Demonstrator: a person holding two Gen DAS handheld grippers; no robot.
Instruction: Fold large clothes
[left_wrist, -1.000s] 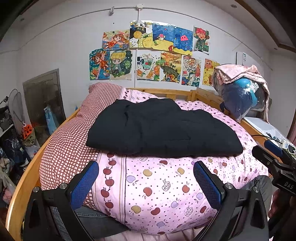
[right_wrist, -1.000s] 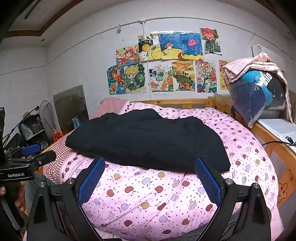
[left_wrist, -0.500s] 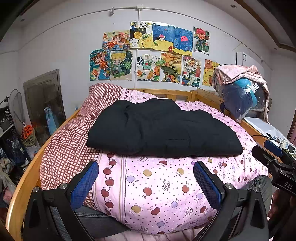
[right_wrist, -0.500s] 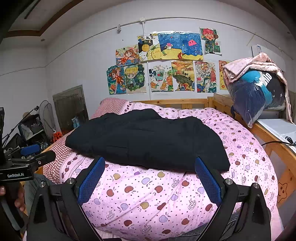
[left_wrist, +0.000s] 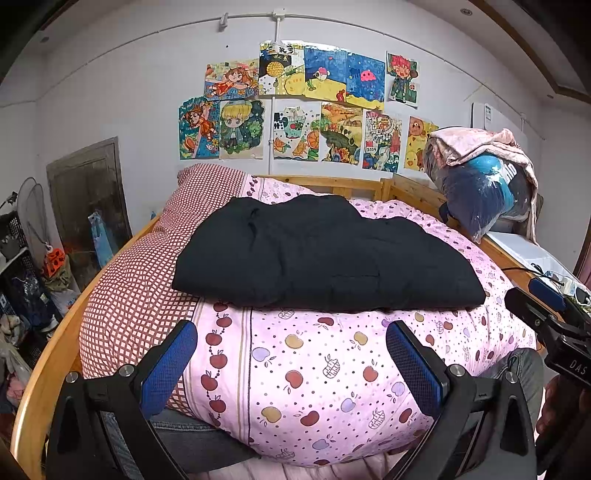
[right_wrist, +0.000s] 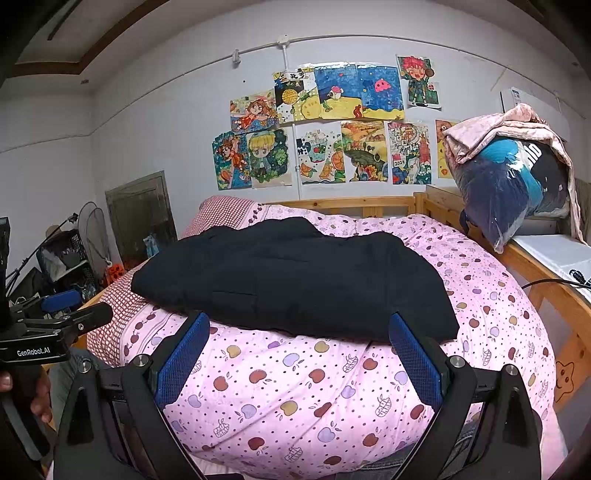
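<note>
Left claw (left_wrist: 291, 354), lower centre of the left wrist view: fingers spread wide apart, nothing between the blue pads (left_wrist: 168, 365). Right claw (right_wrist: 299, 354), lower centre of the right wrist view: likewise spread, empty. Both hang above the person's lap, short of the bed.

Beyond the claws, the pink fruit-print duvet (left_wrist: 314, 369) bulges over the near edge of the bed. On its crown, at mid-frame in both views, lies the black garment (left_wrist: 321, 258) — already folded into a broad, thick slab, its near edge running left to right just past the fingertips.

Handling, as judged: soft, padded, limp; moderately light for its bulk. It will sag if lifted by one corner, and layers may slide apart. Take hold at the two near corners — left claw at the corner over the checked pillow (left_wrist: 147, 273), right claw at the lower right corner — pinching all layers together.

Far field: wooden bed frame (right_wrist: 546, 280), bagged bundle (right_wrist: 517, 181) at upper right, drawings (right_wrist: 332, 122) on the wall.

Against the frames one second and half a second earlier: no discernible change; garment and claws hold the same positions.
</note>
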